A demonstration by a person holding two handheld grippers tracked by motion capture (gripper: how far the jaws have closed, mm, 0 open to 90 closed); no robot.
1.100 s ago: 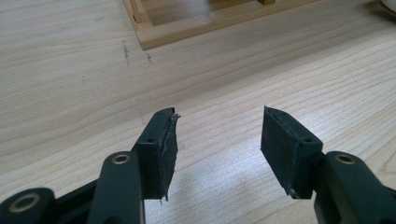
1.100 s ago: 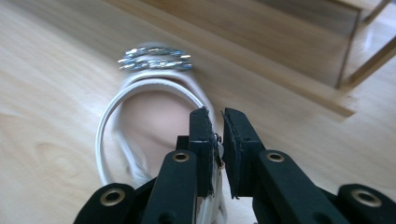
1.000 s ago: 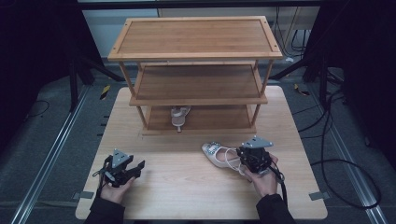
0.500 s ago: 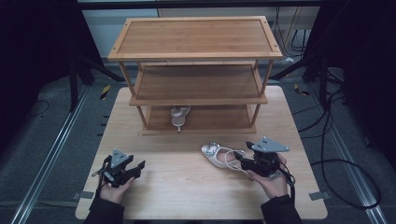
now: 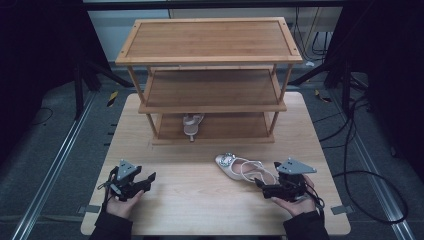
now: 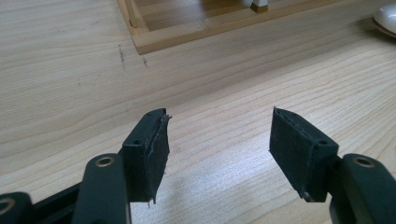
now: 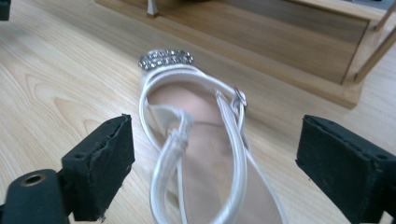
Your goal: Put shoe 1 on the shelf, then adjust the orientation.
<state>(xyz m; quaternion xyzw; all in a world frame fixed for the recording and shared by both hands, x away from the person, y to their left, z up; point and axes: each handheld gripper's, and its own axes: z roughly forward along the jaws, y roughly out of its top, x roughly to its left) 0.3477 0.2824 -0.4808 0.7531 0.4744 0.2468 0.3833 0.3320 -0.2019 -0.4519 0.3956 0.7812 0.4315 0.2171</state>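
Observation:
A silver strappy sandal with a rhinestone toe lies on the table in front of the rack. My right gripper sits at its heel end. In the right gripper view the sandal lies between the jaws of the right gripper. Those jaws have just been opening, and neither pad touches it. A matching sandal stands on the rack's bottom shelf. My left gripper rests at the near left. Its jaws have just been opening too, and in the left gripper view the left gripper has only bare table between them.
A three-tier wooden rack stands at the back of the table, and its base corner lies ahead of the left gripper. Bare tabletop lies between the two hands. Cables trail over the floor on the right.
The right gripper's jaws have spread off the sandal's heel. The hand has drawn back to the right and toward the near edge. The sandal stays on the table. The left hand has kept still.

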